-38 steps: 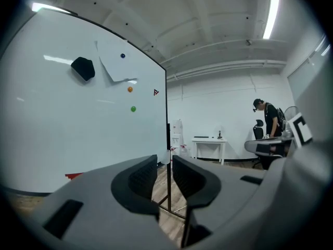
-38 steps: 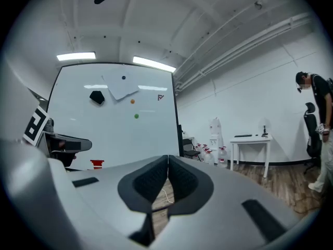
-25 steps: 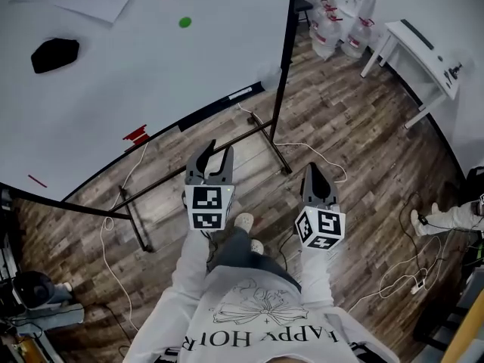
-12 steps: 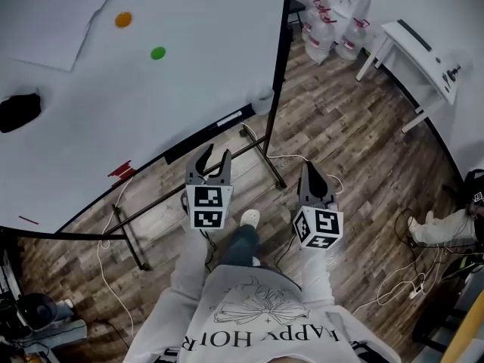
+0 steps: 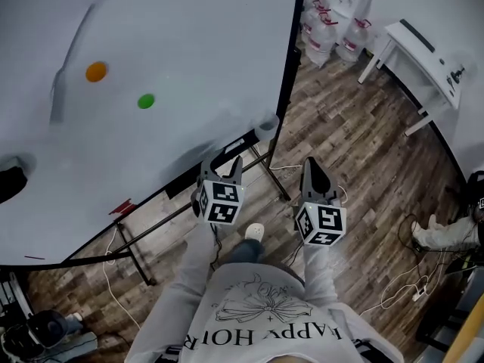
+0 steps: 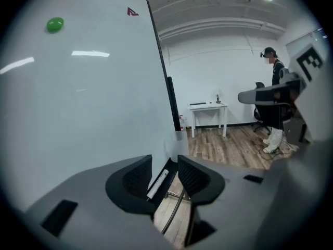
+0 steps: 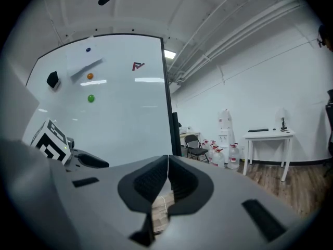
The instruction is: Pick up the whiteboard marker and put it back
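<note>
White marker (image 6: pixel 157 184), only one, lies beyond the opening, empty left tongs (image 6: pixel 164 160); right tongs (image 7: pixel 167 163) closed.

L tongs (image 5: pixel 224 165), R tongs (image 5: pixel 311 164) grey w/ marker cubes (image 5: pixel 219 203); white top (image 5: pixel 257 316).

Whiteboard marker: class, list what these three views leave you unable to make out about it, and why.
- Left gripper view: the marker shows through the gap of the opening, empty left claw. A jaw cuts off its lower end, and its ink colour is unreadable.
- Head view: the marker is not discernible. The tray is dim and the left claw overlaps it.
- Right gripper view: the marker is hidden behind the shut right claw.
</note>
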